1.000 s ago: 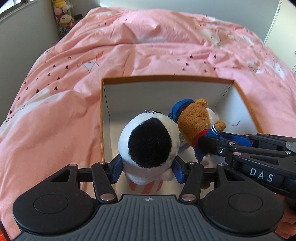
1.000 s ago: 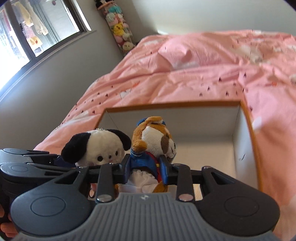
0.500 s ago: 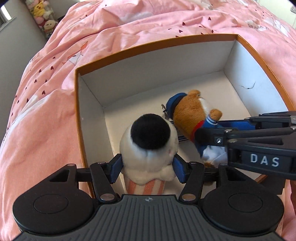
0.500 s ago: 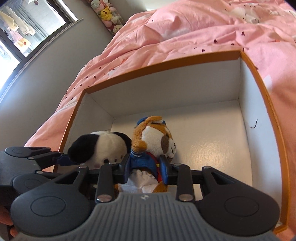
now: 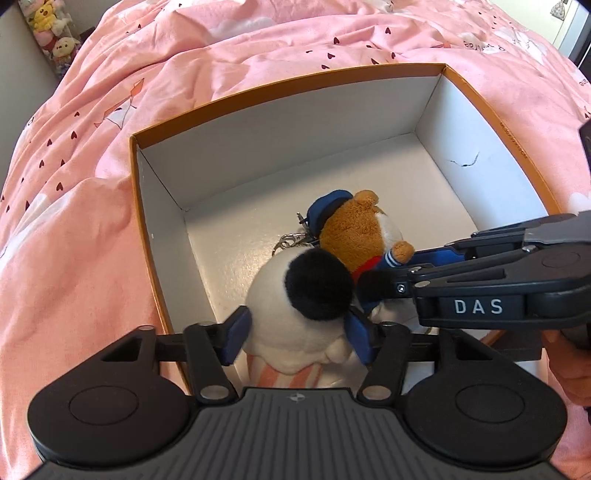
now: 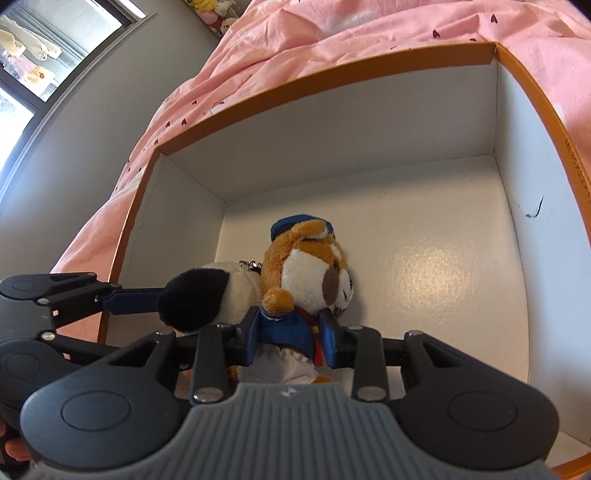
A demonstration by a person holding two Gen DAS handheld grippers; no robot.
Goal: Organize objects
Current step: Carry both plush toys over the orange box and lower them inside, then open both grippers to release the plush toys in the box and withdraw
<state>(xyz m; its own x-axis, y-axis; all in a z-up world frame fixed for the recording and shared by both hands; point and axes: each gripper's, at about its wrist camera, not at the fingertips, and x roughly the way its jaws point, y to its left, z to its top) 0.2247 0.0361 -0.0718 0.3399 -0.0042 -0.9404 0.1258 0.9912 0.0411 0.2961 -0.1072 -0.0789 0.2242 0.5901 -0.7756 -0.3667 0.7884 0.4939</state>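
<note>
An open cardboard box (image 5: 476, 107) with orange outer walls and a white inside sat on a bed under a pink duvet (image 5: 92, 229) printed with small dark hearts. At 11 o'clock in the left wrist view, soft toys (image 5: 51, 33) were stacked beside a grey wall; in the right wrist view a window (image 6: 40, 51) showed at 10 o'clock. Inside the box, nothing stood between the two toys and the far wall. A short dark mark (image 5: 463, 162) crossed the right inner wall, and small print along the right rim was too fine to read.

White letters "DAS" (image 5: 478, 306) showed on the side of the right tongs (image 6: 290, 339) as they reached in from 3 o'clock in the left wrist view.

The left tongs (image 5: 295, 338) were closed on a white plush dog (image 5: 291, 332) with a black ear, its striped pink body hanging just inside the near left part of the box. The right tongs gripped a brown plush dog (image 6: 306, 273) in a blue sailor jacket and blue cap, low over the box floor near its middle. The two toys pressed against each other, the white one at 9 o'clock of the brown one in the right wrist view. Metal keychain clasps (image 5: 291, 240) lay between their heads. Whether either toy touched the floor could not be told.
</note>
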